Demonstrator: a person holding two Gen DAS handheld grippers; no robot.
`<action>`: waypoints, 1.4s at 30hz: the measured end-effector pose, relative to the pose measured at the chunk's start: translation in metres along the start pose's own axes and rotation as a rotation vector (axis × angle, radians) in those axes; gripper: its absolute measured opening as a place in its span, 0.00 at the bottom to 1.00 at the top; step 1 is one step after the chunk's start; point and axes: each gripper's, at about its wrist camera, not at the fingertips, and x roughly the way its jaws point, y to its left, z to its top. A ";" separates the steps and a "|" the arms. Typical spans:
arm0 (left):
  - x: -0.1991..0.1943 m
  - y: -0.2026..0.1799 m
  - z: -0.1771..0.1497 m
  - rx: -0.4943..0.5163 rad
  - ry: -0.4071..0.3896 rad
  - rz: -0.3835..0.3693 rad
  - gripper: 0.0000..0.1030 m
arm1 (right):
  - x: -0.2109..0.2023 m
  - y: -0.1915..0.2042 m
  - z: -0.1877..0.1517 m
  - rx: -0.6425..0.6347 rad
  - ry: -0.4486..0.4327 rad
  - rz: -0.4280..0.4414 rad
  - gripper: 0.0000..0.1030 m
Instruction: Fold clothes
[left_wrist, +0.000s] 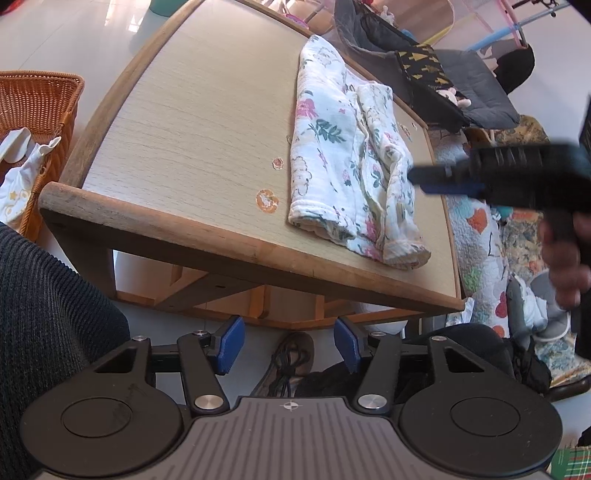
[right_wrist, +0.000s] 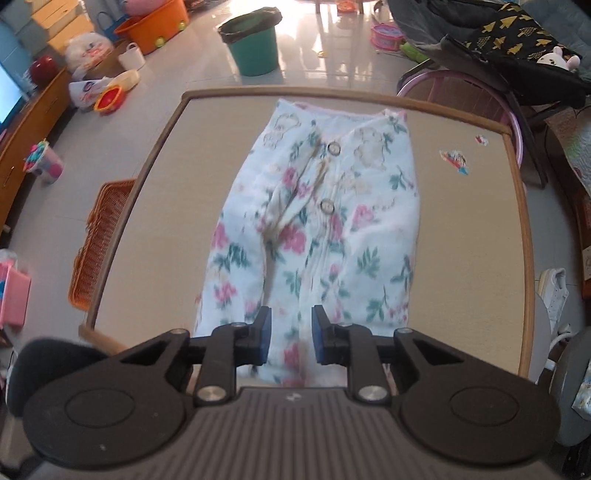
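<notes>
Lay on the table: one floral garment, folded lengthwise into a long strip, sleeves or sides turned in over the middle, button placket facing up. Judged partway folded: side folds done, cross fold from end to end apparently not yet made, and no move to a pile or to the basket.

Left gripper: held off the near table edge, below the top, jaws apart, nothing between them. Well apart from the garment.

Right gripper: hung above the near end of the garment, jaws a little apart, cloth seen through the gap but not pinched; pads appeared clear of the fabric, though blur left contact uncertain. Judged released, not gripping.

Count, as far as shown:
- garments on table: one
- buttons visible on it: two
- grippers: two
- wicker baskets: one, on the floor beside the table, holding white clothes, number not told
- stickers on the tabletop: about four, small
- green bucket on the floor: one
- orange tub: one

Left to do, by judgement: fold the strip across, then deal with whatever clothes waited in the basket.
</notes>
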 end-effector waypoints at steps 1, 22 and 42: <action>-0.001 0.002 0.000 -0.007 -0.005 -0.006 0.54 | 0.002 0.002 0.007 0.011 0.002 -0.004 0.22; -0.007 0.021 0.005 -0.107 -0.036 -0.113 0.60 | 0.078 0.024 0.057 0.123 0.034 -0.041 0.11; -0.004 0.020 0.006 -0.103 -0.027 -0.107 0.60 | 0.072 0.017 0.060 -0.033 0.044 -0.185 0.08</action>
